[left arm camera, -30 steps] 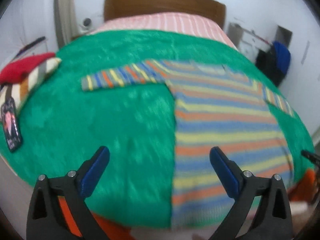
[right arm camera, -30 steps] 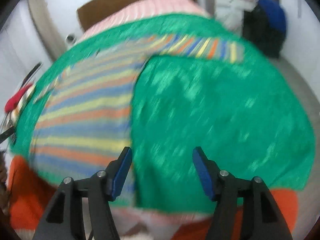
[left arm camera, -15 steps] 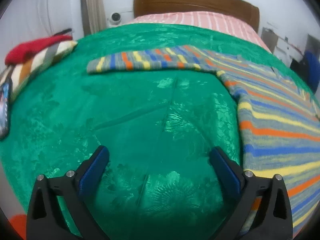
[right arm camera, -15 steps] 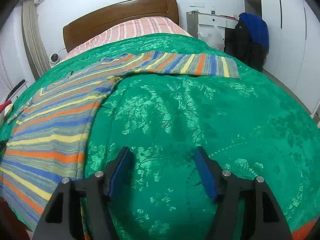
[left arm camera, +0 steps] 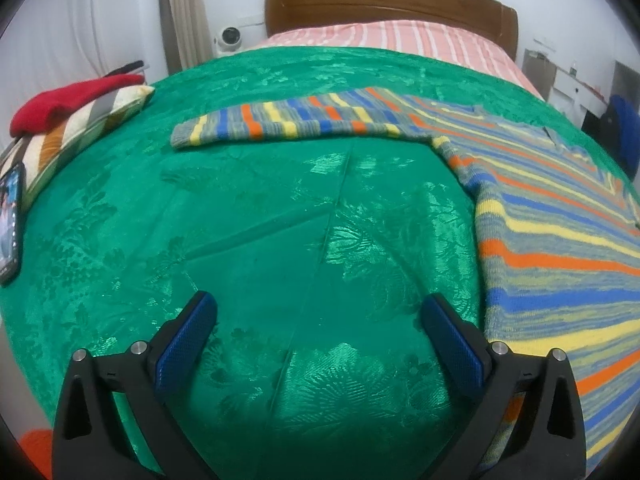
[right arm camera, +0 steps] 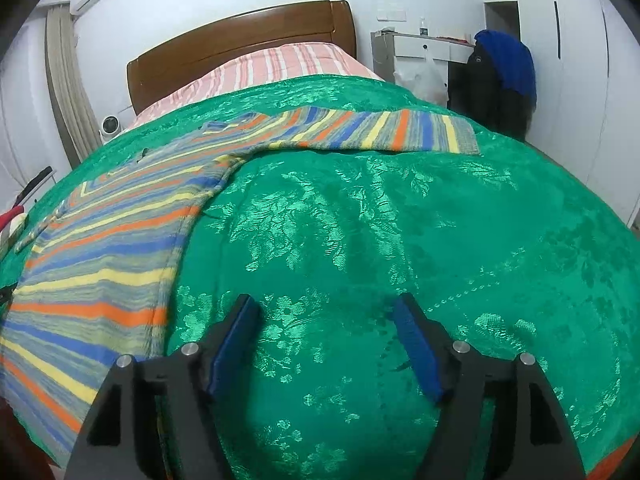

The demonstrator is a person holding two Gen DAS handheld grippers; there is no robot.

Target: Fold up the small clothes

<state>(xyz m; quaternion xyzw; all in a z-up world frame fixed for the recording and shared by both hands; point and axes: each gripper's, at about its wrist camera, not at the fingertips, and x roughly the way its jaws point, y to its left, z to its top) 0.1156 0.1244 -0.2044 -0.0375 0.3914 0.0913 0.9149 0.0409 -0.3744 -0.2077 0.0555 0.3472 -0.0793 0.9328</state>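
Note:
A striped sweater (left arm camera: 560, 232) in blue, orange, yellow and grey lies flat on the green bedspread (left arm camera: 280, 240), its sleeves spread out to both sides. In the left wrist view its body fills the right side and one sleeve (left arm camera: 288, 122) stretches left. My left gripper (left arm camera: 318, 314) is open over bare bedspread, left of the sweater's side edge. In the right wrist view the sweater (right arm camera: 104, 264) lies at the left and its other sleeve (right arm camera: 384, 130) reaches right. My right gripper (right arm camera: 326, 316) hovers over bedspread just right of the sweater's edge, jaws opening with nothing between them.
A striped cushion (left arm camera: 68, 136) with a red cloth (left arm camera: 68, 98) on it sits at the bed's left edge, a phone (left arm camera: 10, 220) beside it. A wooden headboard (left arm camera: 392, 4) and pink striped sheet lie beyond. Dark and blue clothes (right arm camera: 504, 80) hang on a chair at right.
Both grippers came down closer to the bed and turned outward from the sweater's body toward bare bedspread at its sides. The right jaws stand a little wider.

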